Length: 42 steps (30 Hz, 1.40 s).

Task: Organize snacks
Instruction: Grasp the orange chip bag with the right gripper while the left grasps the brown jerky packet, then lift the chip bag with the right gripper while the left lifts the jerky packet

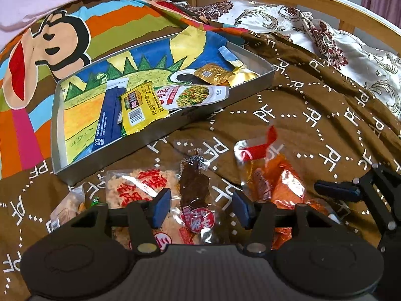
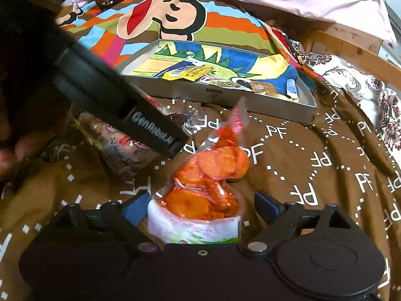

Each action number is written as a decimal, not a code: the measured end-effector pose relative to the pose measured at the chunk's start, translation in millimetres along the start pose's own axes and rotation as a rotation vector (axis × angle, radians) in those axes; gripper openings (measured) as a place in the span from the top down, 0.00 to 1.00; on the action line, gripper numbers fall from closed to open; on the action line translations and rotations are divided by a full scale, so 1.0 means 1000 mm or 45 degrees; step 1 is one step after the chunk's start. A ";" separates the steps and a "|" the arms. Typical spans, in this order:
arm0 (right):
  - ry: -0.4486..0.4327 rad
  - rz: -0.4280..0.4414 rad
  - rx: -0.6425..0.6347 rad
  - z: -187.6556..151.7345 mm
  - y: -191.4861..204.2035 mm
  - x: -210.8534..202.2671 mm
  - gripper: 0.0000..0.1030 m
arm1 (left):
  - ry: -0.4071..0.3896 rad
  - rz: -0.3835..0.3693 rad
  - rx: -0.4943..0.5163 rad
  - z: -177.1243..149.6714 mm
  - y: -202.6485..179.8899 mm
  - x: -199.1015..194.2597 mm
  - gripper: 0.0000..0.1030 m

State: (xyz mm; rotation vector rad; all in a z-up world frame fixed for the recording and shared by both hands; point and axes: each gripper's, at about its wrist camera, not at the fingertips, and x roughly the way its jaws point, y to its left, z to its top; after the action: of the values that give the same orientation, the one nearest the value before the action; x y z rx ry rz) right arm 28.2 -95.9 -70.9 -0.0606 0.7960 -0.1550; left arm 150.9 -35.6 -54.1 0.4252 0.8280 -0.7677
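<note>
A bed point(image 1: 313, 125) with a brown "PF" cover carries a grey tray point(image 1: 160, 135) toward its far side and loose snack packets point(image 1: 195, 195) on the near side.

Soft indoor light, wrapper glare, fisheye-bent edges, slight blur.

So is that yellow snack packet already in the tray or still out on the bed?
In. The yellow packet lies inside the grey tray, partly atop a blue packet.
</note>
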 end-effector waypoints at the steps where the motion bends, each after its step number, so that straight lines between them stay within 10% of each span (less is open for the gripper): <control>1: -0.005 0.004 0.006 0.000 -0.001 0.000 0.11 | -0.006 0.018 0.014 -0.001 -0.002 0.000 0.44; 12: -0.018 0.013 -0.034 -0.004 0.004 -0.011 0.30 | 0.011 0.138 0.007 -0.006 -0.009 -0.008 0.71; 42: -0.022 -0.016 -0.028 -0.004 0.005 -0.007 0.23 | -0.013 0.130 0.059 -0.011 -0.017 -0.008 0.46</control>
State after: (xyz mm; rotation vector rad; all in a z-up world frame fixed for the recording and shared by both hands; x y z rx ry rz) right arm 21.4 -90.1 -69.1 -0.0876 0.7802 -0.1579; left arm 129.0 -36.7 -55.6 0.5007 0.7738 -0.6950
